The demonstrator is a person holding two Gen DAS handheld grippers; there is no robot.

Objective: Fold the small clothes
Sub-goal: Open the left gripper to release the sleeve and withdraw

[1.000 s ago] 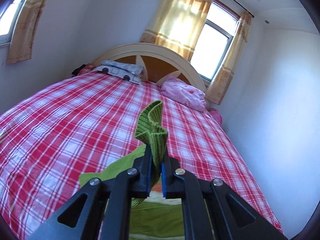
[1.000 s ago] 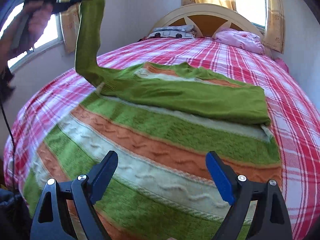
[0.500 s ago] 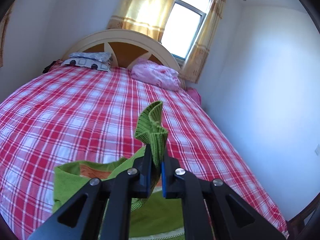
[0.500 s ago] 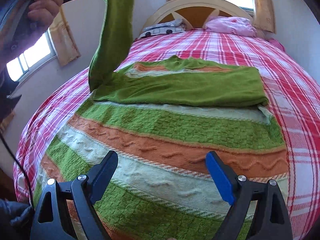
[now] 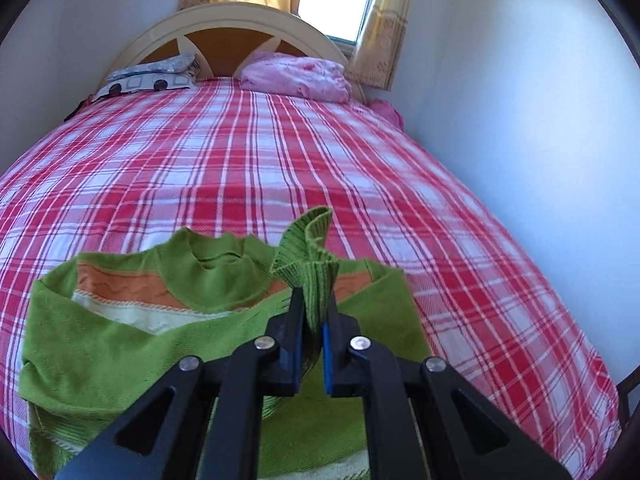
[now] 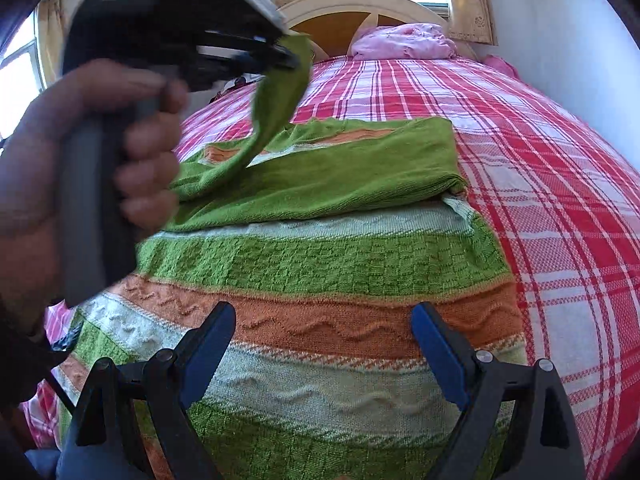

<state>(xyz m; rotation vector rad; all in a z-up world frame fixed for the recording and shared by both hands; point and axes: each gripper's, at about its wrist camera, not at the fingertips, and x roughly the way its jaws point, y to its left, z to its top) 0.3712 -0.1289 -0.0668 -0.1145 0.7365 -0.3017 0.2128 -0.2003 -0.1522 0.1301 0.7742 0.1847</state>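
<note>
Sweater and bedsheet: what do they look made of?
Sweater: looks like chunky knit yarn, wool or acrylic, matte, with raised wavy and basket-weave stitches; the cuff in the left claw is ribbed. Bedsheet: looks like flat woven cotton-type cloth, matte red-and-white check, visible weave, no sheen.

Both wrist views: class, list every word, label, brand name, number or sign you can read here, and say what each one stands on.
None: no readable text shows in either view.
The sweater bears only knitted stripes, no label in sight.
The patterned pillow shows squares and dark dots, not letters.
The plaid bedspread and the curtain carry patterns only.
</note>
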